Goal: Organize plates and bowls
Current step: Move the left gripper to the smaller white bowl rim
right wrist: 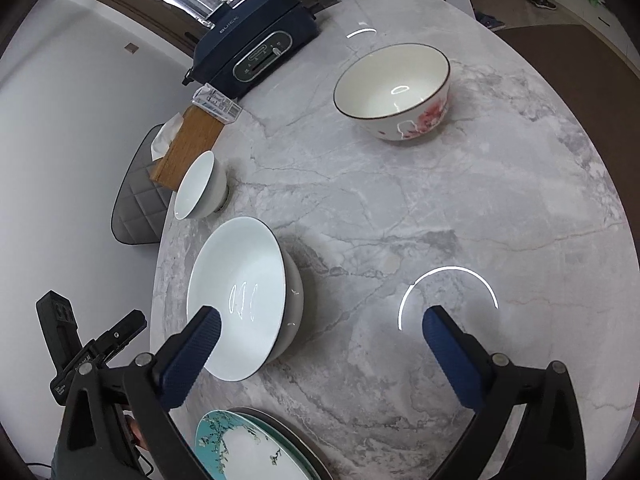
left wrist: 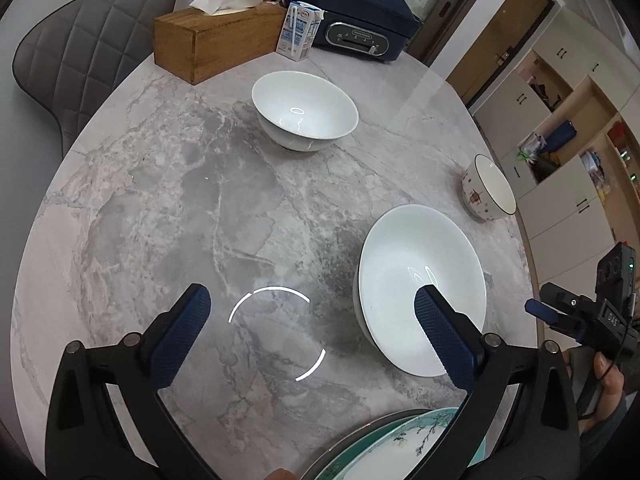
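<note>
Spread blue-padded left gripper (left wrist: 312,332) and right gripper (right wrist: 320,340) — empty — over veined marble table (left wrist: 160,200), glossy white bowls (left wrist: 420,288).

The counter (left wrist: 160,200) is grey marble with pale veins. Two stacks of bowls (left wrist: 306,110) (left wrist: 420,288) are plain white. A cream bowl (right wrist: 394,92) has a dark rim and red flowers. The plate (right wrist: 240,448) is turquoise with blossom branches. The fingers (left wrist: 180,332) are blue.

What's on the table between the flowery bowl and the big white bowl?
Nothing: in the right wrist view, only bare marble table lies between the flowery bowl and the big white bowl.
</note>
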{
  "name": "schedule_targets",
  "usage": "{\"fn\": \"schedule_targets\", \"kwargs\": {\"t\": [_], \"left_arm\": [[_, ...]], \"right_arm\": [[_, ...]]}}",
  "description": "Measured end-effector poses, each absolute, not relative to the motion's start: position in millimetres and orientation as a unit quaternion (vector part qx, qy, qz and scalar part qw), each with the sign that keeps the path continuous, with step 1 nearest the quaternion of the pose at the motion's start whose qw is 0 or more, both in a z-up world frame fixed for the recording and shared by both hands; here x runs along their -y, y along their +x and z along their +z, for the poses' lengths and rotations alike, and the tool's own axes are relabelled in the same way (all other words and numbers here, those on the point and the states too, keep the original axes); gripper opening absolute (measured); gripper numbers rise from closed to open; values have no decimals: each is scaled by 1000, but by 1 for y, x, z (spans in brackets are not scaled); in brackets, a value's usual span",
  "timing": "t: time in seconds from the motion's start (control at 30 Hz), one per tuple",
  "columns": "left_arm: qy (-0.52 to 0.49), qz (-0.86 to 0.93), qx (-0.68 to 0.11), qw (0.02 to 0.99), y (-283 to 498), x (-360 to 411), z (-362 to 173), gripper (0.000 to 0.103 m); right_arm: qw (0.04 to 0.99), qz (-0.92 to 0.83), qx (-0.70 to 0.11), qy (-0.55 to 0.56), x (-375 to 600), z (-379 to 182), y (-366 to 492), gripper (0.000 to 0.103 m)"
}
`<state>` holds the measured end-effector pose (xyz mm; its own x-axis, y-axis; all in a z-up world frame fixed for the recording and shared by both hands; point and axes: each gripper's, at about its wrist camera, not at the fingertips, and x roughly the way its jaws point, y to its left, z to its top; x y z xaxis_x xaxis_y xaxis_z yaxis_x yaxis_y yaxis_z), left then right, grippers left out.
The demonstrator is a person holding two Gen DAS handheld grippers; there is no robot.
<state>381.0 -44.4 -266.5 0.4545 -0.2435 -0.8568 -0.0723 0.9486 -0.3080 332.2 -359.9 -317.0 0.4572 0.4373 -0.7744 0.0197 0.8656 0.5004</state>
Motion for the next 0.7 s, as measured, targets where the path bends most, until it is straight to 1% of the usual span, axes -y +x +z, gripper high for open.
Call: {"fn": "schedule_targets", "kwargs": {"t": [0.13, 0.27, 0.37, 0.53, 0.7], "left_arm": [[-146, -30, -512, 846, 405, 32, -260, 103], [-145, -3, -536, 832, 449, 11, -260, 103], [-139, 11, -540, 830, 481, -1, -264, 103], [-156, 36, -549, 820, 521, -16, -280, 103], [-141, 44, -562, 814, 552, -14, -298, 103]], "right_arm": [[830, 149, -495, 209, 350, -303, 353, 103], [840, 175, -485, 172, 326, -292, 392, 103], [839, 195, -483, 154, 303, -289, 427, 103], [832, 220, -496, 116, 256, -283, 500, 103], [808, 239, -528, 105, 217, -300, 549, 103]]}}
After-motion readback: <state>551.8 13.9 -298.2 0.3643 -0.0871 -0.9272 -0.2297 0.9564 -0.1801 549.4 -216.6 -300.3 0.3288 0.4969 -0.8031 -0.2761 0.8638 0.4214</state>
